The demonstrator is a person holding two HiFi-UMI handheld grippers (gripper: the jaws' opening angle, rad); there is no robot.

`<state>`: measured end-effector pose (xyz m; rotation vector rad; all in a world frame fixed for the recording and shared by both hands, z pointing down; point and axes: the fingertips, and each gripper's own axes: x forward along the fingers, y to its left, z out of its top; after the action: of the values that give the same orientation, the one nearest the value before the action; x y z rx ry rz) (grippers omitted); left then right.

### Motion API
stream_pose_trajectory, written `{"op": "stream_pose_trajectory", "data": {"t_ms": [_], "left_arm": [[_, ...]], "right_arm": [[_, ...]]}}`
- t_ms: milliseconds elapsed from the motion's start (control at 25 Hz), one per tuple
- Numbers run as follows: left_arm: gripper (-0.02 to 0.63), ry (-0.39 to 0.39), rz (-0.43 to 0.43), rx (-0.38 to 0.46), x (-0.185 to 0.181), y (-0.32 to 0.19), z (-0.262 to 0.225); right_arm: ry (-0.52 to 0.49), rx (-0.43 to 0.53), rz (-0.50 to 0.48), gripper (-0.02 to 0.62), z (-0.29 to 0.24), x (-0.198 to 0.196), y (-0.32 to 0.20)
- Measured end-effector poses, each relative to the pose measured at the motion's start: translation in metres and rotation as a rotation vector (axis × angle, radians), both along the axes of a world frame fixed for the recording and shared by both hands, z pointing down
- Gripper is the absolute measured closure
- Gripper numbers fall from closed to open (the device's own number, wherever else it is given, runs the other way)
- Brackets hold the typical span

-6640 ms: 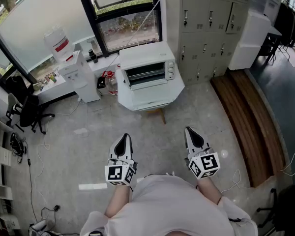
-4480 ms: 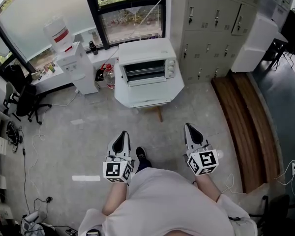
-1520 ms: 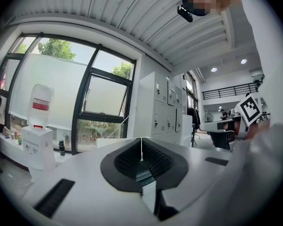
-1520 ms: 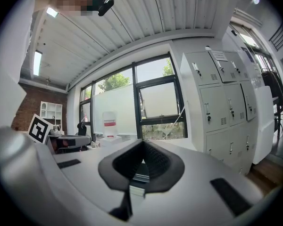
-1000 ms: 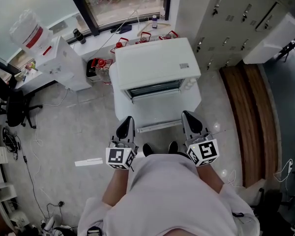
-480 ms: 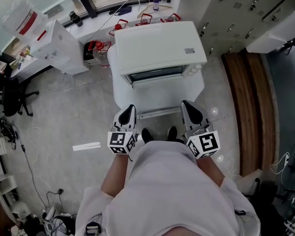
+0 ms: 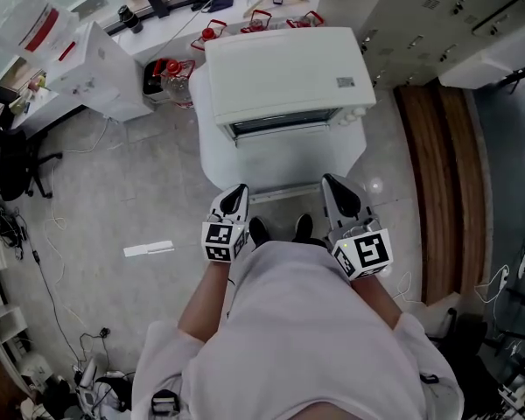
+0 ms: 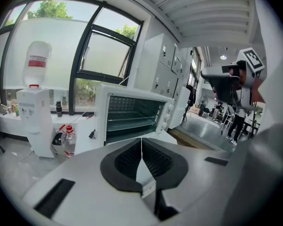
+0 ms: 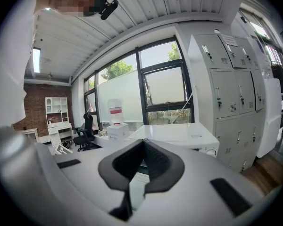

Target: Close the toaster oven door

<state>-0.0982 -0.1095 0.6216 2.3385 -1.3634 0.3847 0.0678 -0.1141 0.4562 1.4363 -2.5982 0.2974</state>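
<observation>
Toaster oven [image 7: 284,68] on the far white worktop [image 7: 212,151], its door [image 7: 284,164] lowered open toward me. My forearms reach forward side by side. Left claw [image 7: 234,198] and right claw [image 7: 337,191] are both clenched empty near the door's edge.

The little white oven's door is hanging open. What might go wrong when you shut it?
The shut left gripper and right gripper have narrow tips, so they may slip off the smooth white door. A hard shove might also slide the white toaster oven back on its small white stand, toward the red-capped bottles behind it.
</observation>
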Motion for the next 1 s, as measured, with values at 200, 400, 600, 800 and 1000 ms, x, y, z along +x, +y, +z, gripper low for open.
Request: {"op": "stream_pose_trajectory", "data": {"t_ms": [200, 400, 600, 800, 1000], "left_arm": [[0.586, 0.158, 0.048, -0.093, 0.007, 0.006, 0.028], [0.586, 0.321, 0.097, -0.164, 0.012, 0.017, 0.046], [0.586, 0.592, 0.042, -0.299, 0.008, 0.017, 0.063], [0.586, 0.806, -0.076, -0.349, -0.014, 0.01, 0.078], [0.584, 0.887, -0.042, -0.419, -0.016, 0.008, 0.092]], "right_arm": [[0.02, 0.001, -0.014, 0.588, 0.0, -0.006, -0.004], [0.026, -0.003, -0.003, 0.588, -0.003, -0.01, -0.007], [0.056, -0.009, 0.003, 0.588, 0.001, -0.012, -0.008], [0.07, -0.019, 0.008, 0.588, 0.003, -0.014, -0.008], [0.09, -0.024, 0.005, 0.588, 0.003, -0.019, -0.008]]}}
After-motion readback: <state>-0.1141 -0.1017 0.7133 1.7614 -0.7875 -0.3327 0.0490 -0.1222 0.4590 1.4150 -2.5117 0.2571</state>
